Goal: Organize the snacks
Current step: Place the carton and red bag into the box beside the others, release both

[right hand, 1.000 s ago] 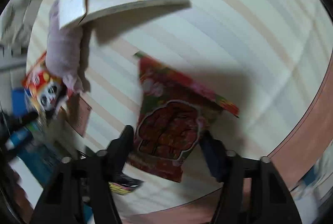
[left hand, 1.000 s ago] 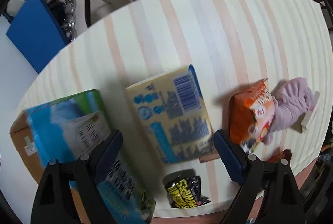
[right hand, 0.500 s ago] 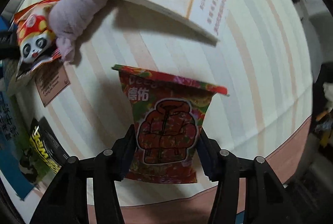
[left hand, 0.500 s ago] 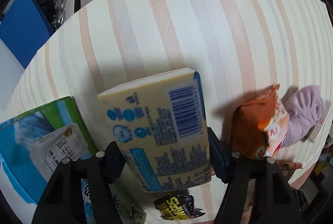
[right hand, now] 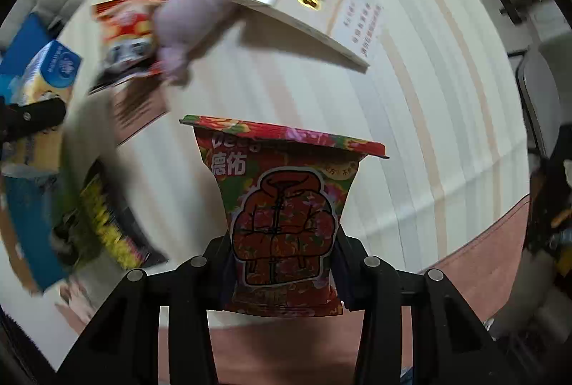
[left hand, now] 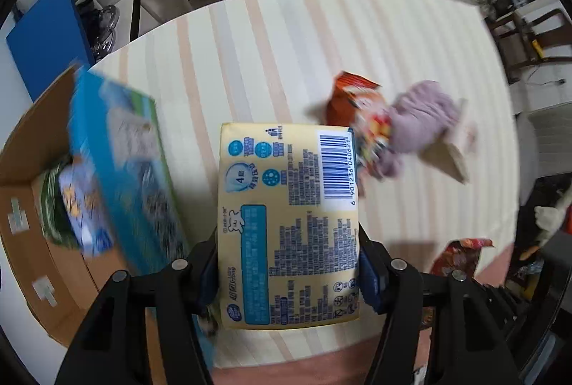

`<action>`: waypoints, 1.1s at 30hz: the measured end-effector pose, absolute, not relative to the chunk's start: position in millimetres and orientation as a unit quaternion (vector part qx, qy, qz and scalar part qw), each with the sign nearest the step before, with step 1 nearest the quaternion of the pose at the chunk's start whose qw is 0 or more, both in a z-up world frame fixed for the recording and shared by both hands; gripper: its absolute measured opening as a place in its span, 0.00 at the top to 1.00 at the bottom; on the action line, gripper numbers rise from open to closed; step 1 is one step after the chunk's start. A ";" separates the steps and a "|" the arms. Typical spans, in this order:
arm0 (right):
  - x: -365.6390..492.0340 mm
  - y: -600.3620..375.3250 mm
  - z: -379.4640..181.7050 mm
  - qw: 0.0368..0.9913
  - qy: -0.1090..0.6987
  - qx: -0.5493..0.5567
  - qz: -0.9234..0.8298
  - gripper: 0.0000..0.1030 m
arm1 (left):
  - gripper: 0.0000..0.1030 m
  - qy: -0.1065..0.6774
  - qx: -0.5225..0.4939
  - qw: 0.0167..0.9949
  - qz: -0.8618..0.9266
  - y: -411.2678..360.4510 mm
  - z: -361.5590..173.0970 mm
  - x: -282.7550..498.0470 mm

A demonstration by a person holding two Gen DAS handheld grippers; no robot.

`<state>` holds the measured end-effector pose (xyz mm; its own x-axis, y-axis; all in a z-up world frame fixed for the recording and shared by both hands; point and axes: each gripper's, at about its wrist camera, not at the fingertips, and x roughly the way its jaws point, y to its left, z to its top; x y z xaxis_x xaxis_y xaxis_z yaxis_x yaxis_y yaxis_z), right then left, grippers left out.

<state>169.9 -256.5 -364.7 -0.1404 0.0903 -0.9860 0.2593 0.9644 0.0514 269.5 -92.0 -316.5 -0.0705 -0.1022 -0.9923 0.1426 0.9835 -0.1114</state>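
My left gripper (left hand: 287,272) is shut on a yellow pack (left hand: 287,213) with blue print and a barcode, held lifted above the striped table (left hand: 250,63). My right gripper (right hand: 284,272) is shut on a red flowered packet (right hand: 282,206) showing a padded jacket, also raised off the table. That packet shows again at the lower right in the left wrist view (left hand: 461,258). An orange panda snack bag (left hand: 357,106) lies mid-table against a lilac plush (left hand: 422,124). A black-and-yellow bag (right hand: 103,220) lies at the left in the right wrist view.
An open cardboard box (left hand: 25,206) stands at the table's left with a blue-green carton (left hand: 121,177) leaning on it. A white flat box (right hand: 307,2) rests on the plush (right hand: 193,16). A small brown card (right hand: 139,106) lies beside the panda bag (right hand: 125,27). Chairs stand beyond the far edge.
The left gripper closed on the yellow pack and lifted it. The right gripper, holding the red packet throughout, raised it and swung round.
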 end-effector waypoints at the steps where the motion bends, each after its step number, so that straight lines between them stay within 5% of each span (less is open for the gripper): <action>1: 166.0 -253.6 -356.2 0.650 0.749 0.115 -0.059 0.55 | 0.42 0.719 0.007 0.689 -0.095 -87.7 -305.2 260.3; 17: 188.3 -71.8 -194.2 0.729 0.670 0.064 0.128 0.56 | 0.42 0.608 -0.113 0.786 -0.031 119.4 -162.9 208.2; 25: 255.7 36.0 -201.8 0.729 0.668 0.010 0.151 0.56 | 0.42 0.621 -0.106 0.775 0.054 218.5 -208.0 238.0; 33: 304.3 75.4 -286.8 0.704 0.702 -0.015 0.110 0.56 | 0.42 0.673 -0.098 0.729 0.078 268.5 -290.1 277.5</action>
